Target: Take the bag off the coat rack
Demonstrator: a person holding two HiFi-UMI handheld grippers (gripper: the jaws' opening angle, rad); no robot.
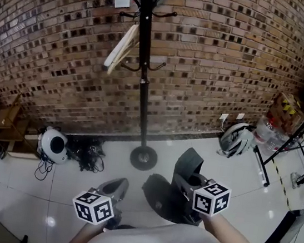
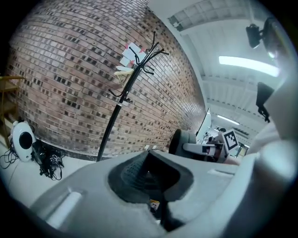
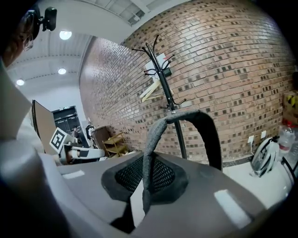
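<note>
Head view: the tall black metal coat rack (image 1: 145, 78) stands against the brick wall (image 1: 233, 62). The dark grey fabric bag (image 1: 157, 200) is clear of it, low over the floor under my right gripper (image 1: 187, 176).

Left gripper view: my left gripper (image 2: 149, 175) has its jaws together, with nothing between them.

Right gripper view: my right gripper (image 3: 148, 181) is clamped on the bag's grey looped strap (image 3: 153, 135)
</note>
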